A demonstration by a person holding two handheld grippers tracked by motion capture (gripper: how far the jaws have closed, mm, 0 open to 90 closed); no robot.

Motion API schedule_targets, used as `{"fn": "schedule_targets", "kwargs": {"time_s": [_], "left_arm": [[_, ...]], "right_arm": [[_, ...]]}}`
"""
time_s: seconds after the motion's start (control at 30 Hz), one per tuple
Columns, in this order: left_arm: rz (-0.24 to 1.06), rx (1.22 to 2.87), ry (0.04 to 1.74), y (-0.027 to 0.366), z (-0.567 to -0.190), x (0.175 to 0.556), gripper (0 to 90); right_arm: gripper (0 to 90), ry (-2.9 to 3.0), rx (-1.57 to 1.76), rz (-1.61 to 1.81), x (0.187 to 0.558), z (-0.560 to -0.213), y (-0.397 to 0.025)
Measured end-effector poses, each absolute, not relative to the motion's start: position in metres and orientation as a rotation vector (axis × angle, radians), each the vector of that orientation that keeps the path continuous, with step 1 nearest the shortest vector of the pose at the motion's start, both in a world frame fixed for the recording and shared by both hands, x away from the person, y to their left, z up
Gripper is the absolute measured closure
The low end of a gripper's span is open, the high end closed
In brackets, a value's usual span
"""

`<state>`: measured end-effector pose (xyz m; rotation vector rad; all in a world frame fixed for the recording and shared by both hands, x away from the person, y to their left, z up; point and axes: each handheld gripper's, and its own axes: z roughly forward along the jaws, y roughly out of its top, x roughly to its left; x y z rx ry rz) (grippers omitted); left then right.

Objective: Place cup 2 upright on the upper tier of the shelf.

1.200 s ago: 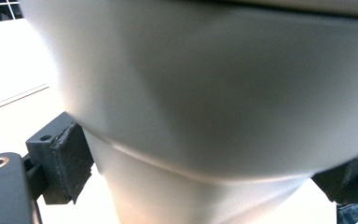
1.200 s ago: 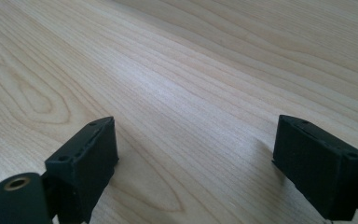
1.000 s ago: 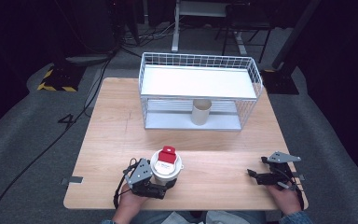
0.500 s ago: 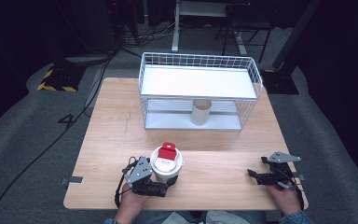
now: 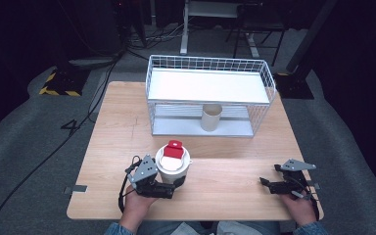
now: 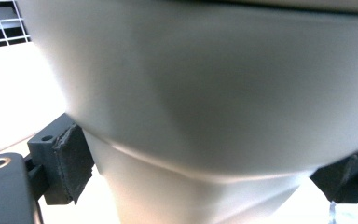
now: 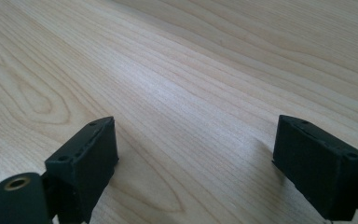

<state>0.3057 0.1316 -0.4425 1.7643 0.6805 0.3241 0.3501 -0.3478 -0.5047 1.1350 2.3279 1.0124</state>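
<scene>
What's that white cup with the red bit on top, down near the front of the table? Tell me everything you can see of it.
The white cup looks like a paper or plastic takeaway cup, wider at the top and narrowing toward its base, with a step in its wall. A white lid covers it, with a red tab on top. It stands upright near the front edge of the wooden table. The left tongs close around its lower part, a black pad on each side in the left gripper view. It stands apart from the wire basket.
</scene>
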Motion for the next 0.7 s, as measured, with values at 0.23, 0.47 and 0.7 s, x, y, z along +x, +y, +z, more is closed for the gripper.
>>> {"fn": "schedule_targets", "kwargs": {"time_s": [0.23, 0.47, 0.7], "left_arm": [[0.328, 1.773, 0.670, 0.131, -0.427, 0.313, 9.5], [0.325, 1.776, 0.662, 0.127, -0.409, 0.320, 9.5], [0.335, 1.787, 0.651, 0.124, -0.388, 0.327, 9.5]], "right_arm": [[10.2, 2.305, 1.170, 0.994, 0.350, -0.505, -0.346], [9.5, 2.302, 1.181, 0.989, 0.350, -0.505, -0.346], [9.5, 2.302, 1.184, 0.990, 0.350, -0.505, -0.346]]}}
